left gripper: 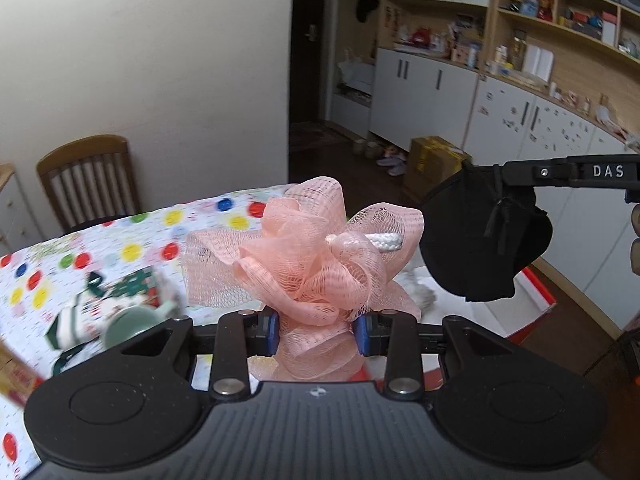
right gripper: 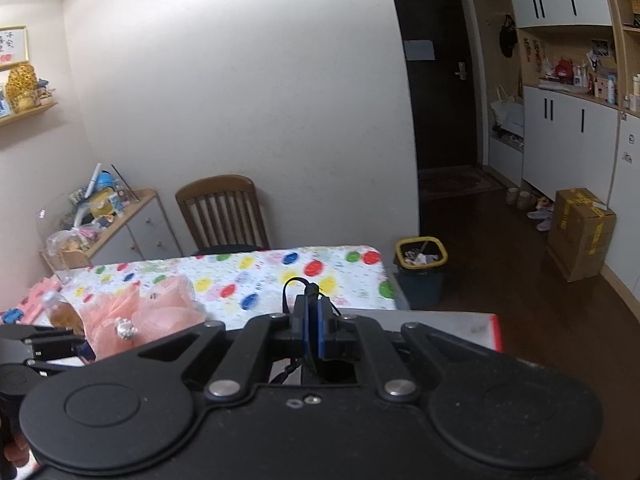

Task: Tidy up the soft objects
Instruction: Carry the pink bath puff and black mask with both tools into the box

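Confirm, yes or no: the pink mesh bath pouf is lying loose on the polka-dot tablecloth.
No: the pink mesh bath pouf is clamped in the left gripper, lifted above the polka-dot tablecloth.

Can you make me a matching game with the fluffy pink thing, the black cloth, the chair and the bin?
Things:
1. pink mesh bath puff
2. black cloth
3. wooden chair
4. yellow-rimmed bin

Places:
A. on the floor past the end of the table
B. squeezed in the left gripper
C. against the white wall behind the table
D. hanging from the right gripper

Pairs: 1-B, 2-D, 3-C, 4-A
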`<move>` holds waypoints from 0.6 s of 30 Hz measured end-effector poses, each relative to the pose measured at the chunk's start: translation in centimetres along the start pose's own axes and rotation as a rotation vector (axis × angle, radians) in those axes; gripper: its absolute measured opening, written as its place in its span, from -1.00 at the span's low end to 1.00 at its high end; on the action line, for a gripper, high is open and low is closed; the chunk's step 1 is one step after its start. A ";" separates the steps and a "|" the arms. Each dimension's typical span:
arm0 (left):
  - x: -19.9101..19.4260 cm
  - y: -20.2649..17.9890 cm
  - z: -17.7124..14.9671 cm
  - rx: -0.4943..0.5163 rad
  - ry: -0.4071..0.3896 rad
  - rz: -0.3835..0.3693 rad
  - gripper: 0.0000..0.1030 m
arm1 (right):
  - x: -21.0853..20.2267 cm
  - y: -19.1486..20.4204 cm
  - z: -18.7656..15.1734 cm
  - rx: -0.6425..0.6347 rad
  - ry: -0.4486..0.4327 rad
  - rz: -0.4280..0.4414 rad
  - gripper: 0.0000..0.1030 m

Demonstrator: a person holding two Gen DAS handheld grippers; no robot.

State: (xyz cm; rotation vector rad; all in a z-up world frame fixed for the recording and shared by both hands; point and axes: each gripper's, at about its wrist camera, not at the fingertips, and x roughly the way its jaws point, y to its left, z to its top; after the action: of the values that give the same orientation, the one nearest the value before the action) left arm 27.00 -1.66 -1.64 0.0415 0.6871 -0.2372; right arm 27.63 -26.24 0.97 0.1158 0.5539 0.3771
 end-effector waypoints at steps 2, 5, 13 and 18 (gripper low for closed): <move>1.4 -1.3 0.5 0.010 0.020 -0.010 -0.34 | 0.1 -1.3 -0.2 0.005 0.009 -0.005 -0.94; 3.4 -3.1 1.0 0.026 0.055 -0.030 -0.34 | 0.3 -3.2 -0.5 0.012 0.024 -0.018 -0.94; 9.0 -7.5 1.5 0.082 0.136 -0.037 -0.34 | 1.5 -7.3 -1.5 0.025 0.065 -0.044 -0.94; 12.0 -9.2 1.6 0.112 0.167 -0.014 -0.34 | 2.8 -9.2 -2.1 0.025 0.090 -0.052 -0.94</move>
State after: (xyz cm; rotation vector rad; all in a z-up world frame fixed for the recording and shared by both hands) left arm 34.87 -13.24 -7.59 0.1649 0.8401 -0.2876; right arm 31.61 -33.73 -4.10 0.1091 0.6496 0.3261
